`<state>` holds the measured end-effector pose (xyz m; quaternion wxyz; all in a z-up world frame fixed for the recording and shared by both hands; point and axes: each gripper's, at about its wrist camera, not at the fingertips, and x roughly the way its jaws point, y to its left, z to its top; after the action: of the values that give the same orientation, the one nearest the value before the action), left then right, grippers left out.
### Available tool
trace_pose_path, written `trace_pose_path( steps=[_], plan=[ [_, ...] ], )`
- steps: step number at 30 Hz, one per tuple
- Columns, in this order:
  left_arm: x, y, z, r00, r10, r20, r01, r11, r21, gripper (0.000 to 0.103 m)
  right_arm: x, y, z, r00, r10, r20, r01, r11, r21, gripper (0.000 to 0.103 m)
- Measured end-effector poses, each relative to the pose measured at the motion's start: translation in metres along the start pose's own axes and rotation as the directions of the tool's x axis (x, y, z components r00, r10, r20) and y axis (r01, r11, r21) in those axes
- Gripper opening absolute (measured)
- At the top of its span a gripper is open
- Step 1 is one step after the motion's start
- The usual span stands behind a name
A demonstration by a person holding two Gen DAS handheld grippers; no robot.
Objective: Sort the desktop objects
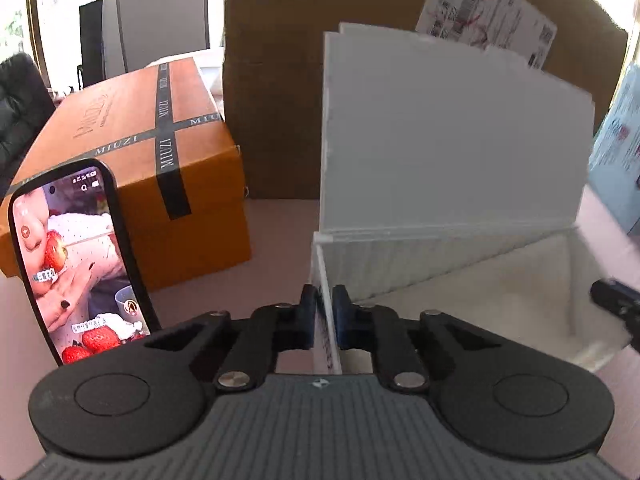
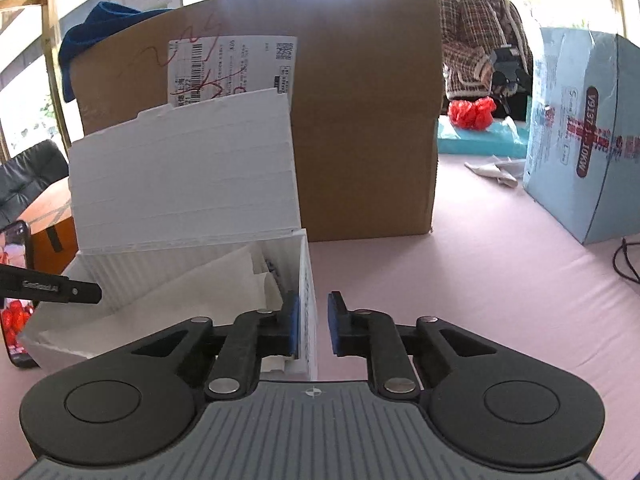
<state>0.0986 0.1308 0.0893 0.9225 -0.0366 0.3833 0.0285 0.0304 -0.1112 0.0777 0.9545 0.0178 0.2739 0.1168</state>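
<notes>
- Your left gripper [image 1: 325,312] is clamped on the left wall of the white foam box [image 1: 460,280]; its two blue pads sit on either side of that thin wall, one inside and one outside.
- Your right gripper [image 2: 313,322] straddles the box's right wall: the left pad presses the inner face, while the right pad stands apart from the outer face, so it is not closed on the wall.
- The white foam box sits on the pink desk [image 2: 480,280], its lid [image 2: 184,168] raised upright at the back. Folded white paper [image 2: 208,280] lies inside.
- A tall brown cardboard box [image 2: 360,120] stands just behind the foam box, with a printed shipping label [image 2: 236,68] on its front.
- A phone [image 1: 76,256] with a lit screen showing strawberries leans beside an orange box [image 1: 140,140] with grey ribbon, to the left of the foam box.
- A pale blue carton [image 2: 580,140] stands on the desk well to the right.
- A person in a checked jacket [image 2: 476,36] stands beyond the desk, near a red bag [image 2: 472,112].
</notes>
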Motion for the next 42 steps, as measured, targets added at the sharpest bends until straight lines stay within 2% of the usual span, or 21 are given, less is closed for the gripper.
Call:
trace_pose_path(
  steps=[4,7,9,18,25,29,30,31,32,33,34,35,38,39,41,42],
  plan=[
    [0.000,-0.010,-0.005,0.999,0.038,0.005,-0.038,0.997,0.069,0.008,0.000,0.007,-0.007,1.000,-0.013,0.028,0.015,0.997,-0.070,0.011],
    [-0.004,-0.020,-0.008,0.999,0.039,-0.013,-0.037,0.991,0.131,0.008,-0.003,0.008,-0.008,1.000,-0.016,-0.003,0.016,0.996,-0.089,0.004],
    [-0.008,-0.029,-0.011,0.999,0.038,-0.027,-0.033,0.983,0.178,0.008,-0.009,0.003,-0.009,1.000,-0.022,-0.021,0.020,0.996,-0.090,0.004],
    [-0.030,-0.070,-0.027,0.997,-0.046,-0.055,0.062,0.939,0.339,0.012,-0.045,-0.041,-0.025,0.996,-0.072,-0.053,0.070,0.997,-0.039,0.004],
    [-0.036,-0.079,-0.028,0.994,-0.092,-0.061,0.107,0.931,0.350,0.013,-0.058,-0.052,-0.033,0.995,-0.088,-0.052,0.087,0.996,-0.032,0.004],
    [-0.037,-0.073,-0.015,0.990,-0.131,-0.053,0.141,0.933,0.332,0.018,-0.066,-0.055,-0.024,0.997,-0.073,0.022,0.074,0.997,-0.032,0.006],
    [-0.039,-0.073,-0.012,0.990,-0.138,-0.034,0.141,0.933,0.330,0.020,-0.069,-0.057,-0.020,0.997,-0.062,0.049,0.064,0.998,-0.024,0.009],
    [-0.042,-0.071,-0.010,0.990,-0.139,-0.008,0.134,0.937,0.324,0.027,-0.071,-0.059,-0.017,0.996,-0.051,0.077,0.052,0.999,-0.009,0.021],
    [-0.045,-0.069,-0.008,0.990,-0.140,0.019,0.127,0.940,0.318,0.041,-0.073,-0.063,-0.013,0.993,-0.040,0.107,0.039,0.999,0.014,0.040],
    [-0.049,-0.067,-0.006,0.988,-0.147,0.051,0.124,0.942,0.312,0.050,-0.074,-0.067,-0.009,0.990,-0.031,0.140,0.026,0.999,0.041,0.049],
    [-0.054,-0.063,-0.004,0.983,-0.161,0.091,0.127,0.944,0.306,0.070,-0.074,-0.073,-0.006,0.984,-0.024,0.175,0.011,0.997,0.077,0.067],
    [-0.058,-0.059,-0.003,0.975,-0.178,0.133,0.131,0.945,0.300,0.082,-0.073,-0.079,-0.004,0.978,-0.018,0.207,-0.007,0.993,0.117,0.085],
    [-0.067,-0.048,0.001,0.939,-0.232,0.253,0.158,0.947,0.281,0.083,-0.064,-0.098,-0.004,0.951,0.043,0.305,-0.113,0.970,0.213,0.096],
    [-0.069,-0.044,0.003,0.923,-0.253,0.291,0.176,0.948,0.265,0.083,-0.059,-0.104,-0.006,0.942,0.071,0.329,-0.153,0.961,0.230,0.099],
    [-0.071,-0.030,0.008,0.886,-0.291,0.361,0.236,0.953,0.190,0.085,-0.048,-0.116,-0.011,0.921,0.111,0.373,-0.216,0.943,0.253,0.101],
    [-0.070,-0.022,0.010,0.869,-0.309,0.386,0.275,0.951,0.142,0.086,-0.042,-0.121,-0.014,0.918,0.119,0.378,-0.228,0.939,0.258,0.101]
  ],
)
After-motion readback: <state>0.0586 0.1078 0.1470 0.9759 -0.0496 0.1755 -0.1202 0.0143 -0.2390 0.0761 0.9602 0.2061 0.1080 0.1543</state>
